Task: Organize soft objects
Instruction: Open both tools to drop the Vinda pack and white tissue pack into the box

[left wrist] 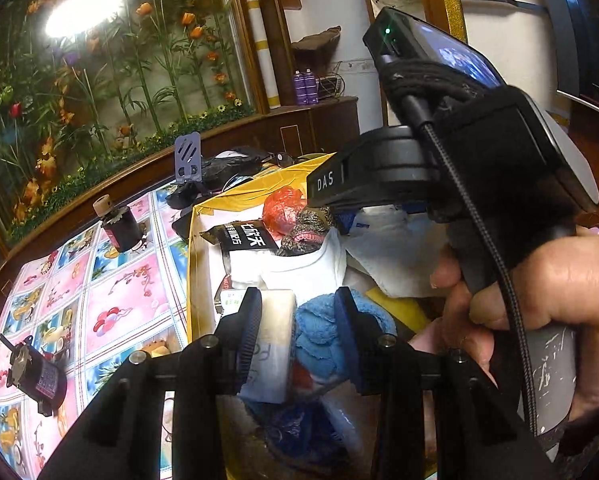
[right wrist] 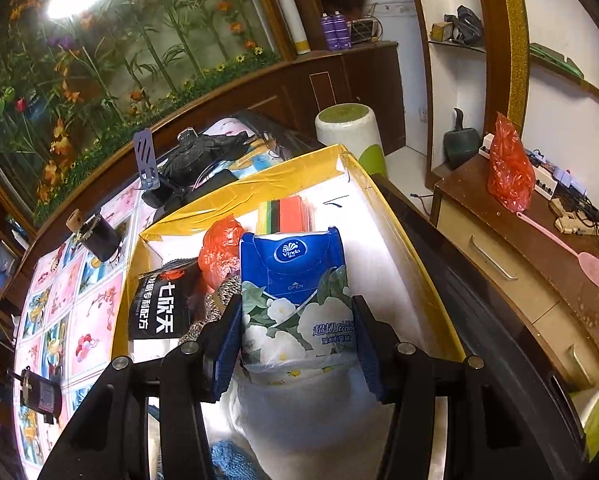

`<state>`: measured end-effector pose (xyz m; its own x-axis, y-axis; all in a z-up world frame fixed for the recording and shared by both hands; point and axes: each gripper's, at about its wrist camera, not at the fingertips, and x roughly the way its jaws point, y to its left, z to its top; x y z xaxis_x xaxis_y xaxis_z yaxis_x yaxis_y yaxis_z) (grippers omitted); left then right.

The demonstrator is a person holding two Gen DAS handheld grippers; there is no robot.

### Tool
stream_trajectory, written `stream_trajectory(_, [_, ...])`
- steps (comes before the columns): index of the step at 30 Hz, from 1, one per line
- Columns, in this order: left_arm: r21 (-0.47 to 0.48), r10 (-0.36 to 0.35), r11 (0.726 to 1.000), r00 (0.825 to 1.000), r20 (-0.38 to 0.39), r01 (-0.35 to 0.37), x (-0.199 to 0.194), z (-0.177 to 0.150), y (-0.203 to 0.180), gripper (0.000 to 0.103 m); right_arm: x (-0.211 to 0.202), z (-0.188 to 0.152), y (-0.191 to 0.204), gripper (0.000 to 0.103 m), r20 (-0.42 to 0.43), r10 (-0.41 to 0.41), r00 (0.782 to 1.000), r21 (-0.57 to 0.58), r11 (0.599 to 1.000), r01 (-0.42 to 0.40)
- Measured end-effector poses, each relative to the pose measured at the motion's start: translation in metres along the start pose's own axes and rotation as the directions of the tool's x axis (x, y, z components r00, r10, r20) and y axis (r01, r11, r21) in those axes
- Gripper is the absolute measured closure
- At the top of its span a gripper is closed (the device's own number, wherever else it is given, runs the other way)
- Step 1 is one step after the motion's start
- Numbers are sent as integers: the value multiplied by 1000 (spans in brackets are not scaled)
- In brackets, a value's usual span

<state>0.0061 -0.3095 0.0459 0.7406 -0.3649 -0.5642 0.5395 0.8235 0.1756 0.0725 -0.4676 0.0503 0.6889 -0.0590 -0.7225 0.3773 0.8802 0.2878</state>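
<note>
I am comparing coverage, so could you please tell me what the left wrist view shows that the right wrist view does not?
Only the left wrist view shows the right tool's body, the hand holding it, and a white block beside a blue towel. Only the right wrist view shows the Vinda tissue pack, a cabinet and a pink swatter. Both show the yellow box and black packet.

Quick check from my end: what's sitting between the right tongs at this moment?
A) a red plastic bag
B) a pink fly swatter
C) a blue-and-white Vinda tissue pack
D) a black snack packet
C: in the right wrist view the tissue pack with its blue Vinda top sits squarely between the right tongs, over the yellow box.
</note>
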Motion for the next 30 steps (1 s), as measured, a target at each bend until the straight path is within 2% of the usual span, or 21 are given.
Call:
stream_trajectory(14, [0,2,1000,1000,2,-2,1,-1,1,66,4,-2,1,46,-16,-12,1000,-8,1000,12])
stream_trajectory(23, [-53,20,998,1000,-1,-20,3,-2,10,42,5,-3,0,44,-19,-20,1000,-12,1000,20])
stream_trajectory(30, [-103,7,995,1000,-1,-7,3,-3,19,28,-16,-2,-3,24,81,6,997,0,1000,-6])
